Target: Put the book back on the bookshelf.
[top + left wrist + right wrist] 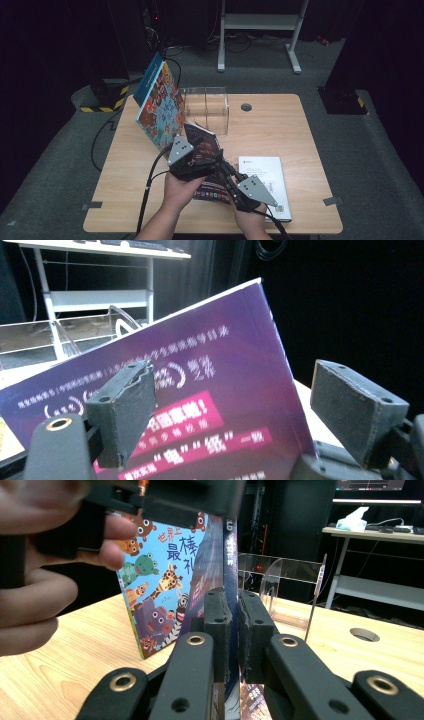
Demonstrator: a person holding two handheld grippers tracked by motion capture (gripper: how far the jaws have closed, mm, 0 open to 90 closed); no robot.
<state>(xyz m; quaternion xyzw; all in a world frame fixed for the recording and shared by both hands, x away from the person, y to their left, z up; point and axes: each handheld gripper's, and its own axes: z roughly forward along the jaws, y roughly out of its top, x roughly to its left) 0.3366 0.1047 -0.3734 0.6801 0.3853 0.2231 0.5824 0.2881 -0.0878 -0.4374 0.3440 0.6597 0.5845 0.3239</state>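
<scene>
The held book [220,390] is purple with white and pink text. The tilted book [160,102] has a blue spine and colourful cartoon animals. The flat book [267,175] is white. The table [280,130] is light wood.

dim room, dark all round. grey carpet floor [370,150] spreads beyond the wooden table [280,130], well past the fingers. a white metal stand [260,30] sits at the far wall ahead, black-and-yellow hazard tape [107,102] far off left, cables [102,135] trailing over the carpet, a desk with tissues [357,520] off right.
</scene>
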